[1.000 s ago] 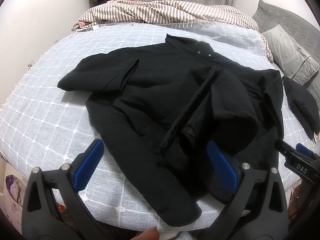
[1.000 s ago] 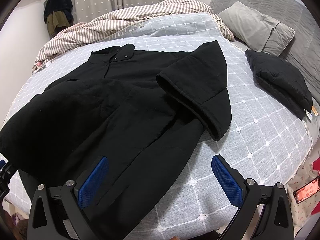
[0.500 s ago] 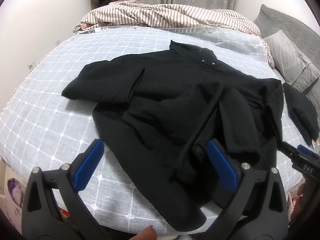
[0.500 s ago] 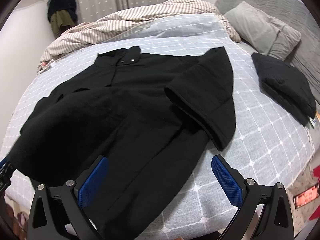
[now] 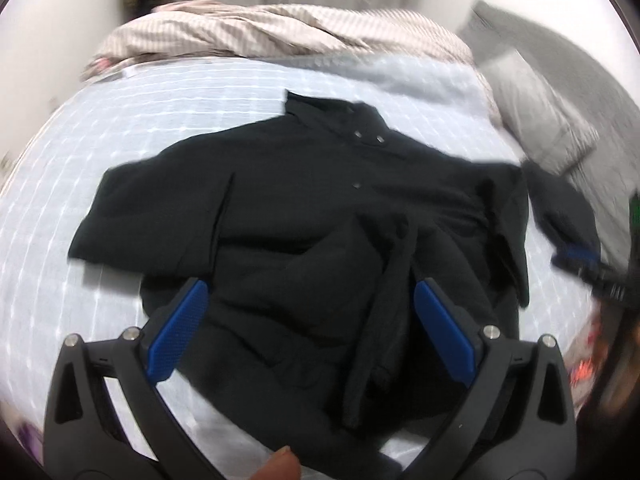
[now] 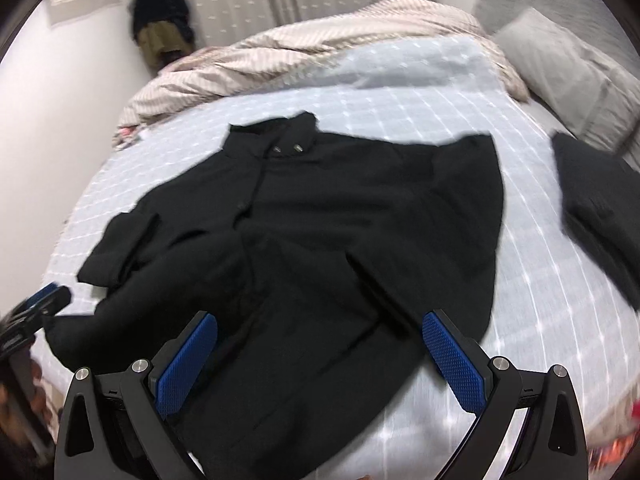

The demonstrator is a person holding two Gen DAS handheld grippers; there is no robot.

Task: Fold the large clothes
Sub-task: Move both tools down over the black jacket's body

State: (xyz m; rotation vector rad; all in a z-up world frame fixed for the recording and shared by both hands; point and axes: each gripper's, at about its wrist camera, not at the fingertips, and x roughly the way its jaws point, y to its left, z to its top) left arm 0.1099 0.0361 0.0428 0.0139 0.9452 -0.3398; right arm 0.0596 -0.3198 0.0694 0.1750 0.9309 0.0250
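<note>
Left wrist view: we held the left gripper (image 5: 308, 320) with its jaws spread wide, gripping nothing, above the near hem of the black jacket (image 5: 304, 208). The jacket lay flat on the checked bedspread (image 5: 120, 128) — collar toward the striped duvet (image 5: 280, 32).

Right wrist view: we held the right gripper (image 6: 320, 356) likewise spread and empty over the jacket's lower part. A second dark garment (image 6: 596, 208) lay to the right — apart from the jacket, near the grey pillow (image 6: 560, 64).
</note>
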